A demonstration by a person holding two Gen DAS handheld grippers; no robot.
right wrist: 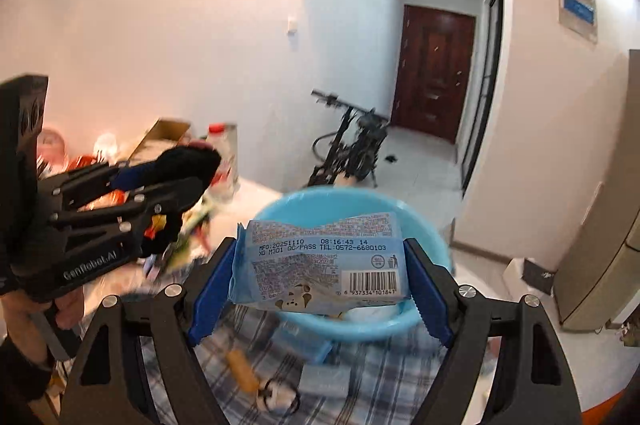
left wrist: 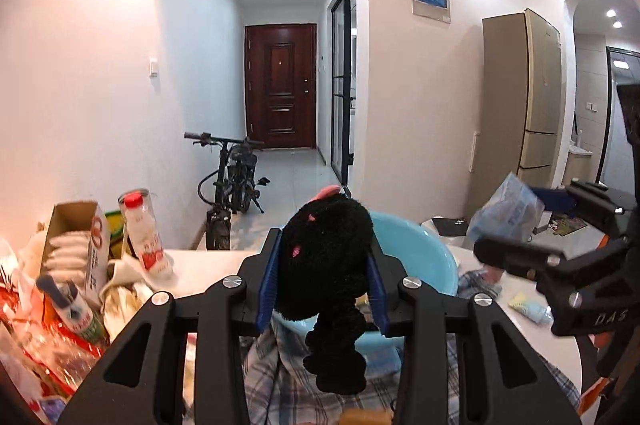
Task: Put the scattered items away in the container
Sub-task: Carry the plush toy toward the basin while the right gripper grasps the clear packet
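Note:
My left gripper [left wrist: 324,261] is shut on a black plush toy [left wrist: 326,265] with pink marks and holds it up in front of the light blue basin [left wrist: 424,245]. My right gripper [right wrist: 320,277] is shut on a light blue tissue pack [right wrist: 320,261] with a barcode, held over the near side of the basin [right wrist: 360,197]. The left gripper with the toy [right wrist: 188,161] shows at the left of the right wrist view. The right gripper with the pack [left wrist: 508,213] shows at the right of the left wrist view.
The basin stands on a plaid cloth [right wrist: 360,377] on a white table [left wrist: 200,265]. A cardboard box [left wrist: 76,245], a milk bottle [left wrist: 144,233] and mixed clutter sit at the left. A grey block [right wrist: 326,379] and small items lie on the cloth. A bicycle [left wrist: 232,177] stands beyond.

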